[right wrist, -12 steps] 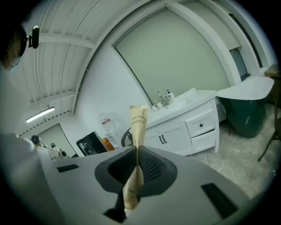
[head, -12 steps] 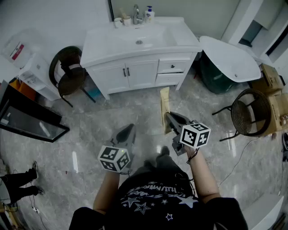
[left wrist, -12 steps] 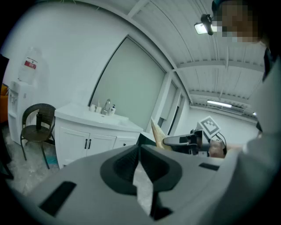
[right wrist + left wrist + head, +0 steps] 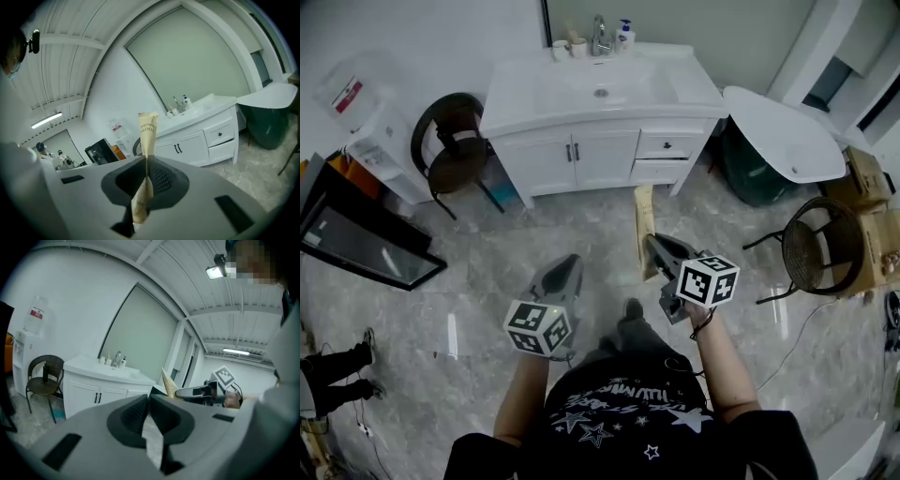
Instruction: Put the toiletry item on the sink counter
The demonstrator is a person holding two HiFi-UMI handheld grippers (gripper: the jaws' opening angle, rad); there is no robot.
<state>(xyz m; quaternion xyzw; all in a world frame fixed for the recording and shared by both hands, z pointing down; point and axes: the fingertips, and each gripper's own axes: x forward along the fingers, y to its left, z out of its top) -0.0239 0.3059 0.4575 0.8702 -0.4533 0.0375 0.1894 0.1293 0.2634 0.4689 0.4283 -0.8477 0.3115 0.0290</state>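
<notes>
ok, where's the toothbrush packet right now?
Toothbrush packet is clamped in the right tongs; head view, right of centre, over the floor before the sink cabinet.

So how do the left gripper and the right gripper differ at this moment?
The right gripper is shut on a tan toothbrush packet; the left gripper holds nothing. The right gripper's jaws are parted slightly by the packet; the left gripper's jaws meet at their tips. Both are shut and point toward the white sink vanity, well short of it.

The lower end of the packet is hidden in the right tool; things by the tap are too small to tell.
</notes>
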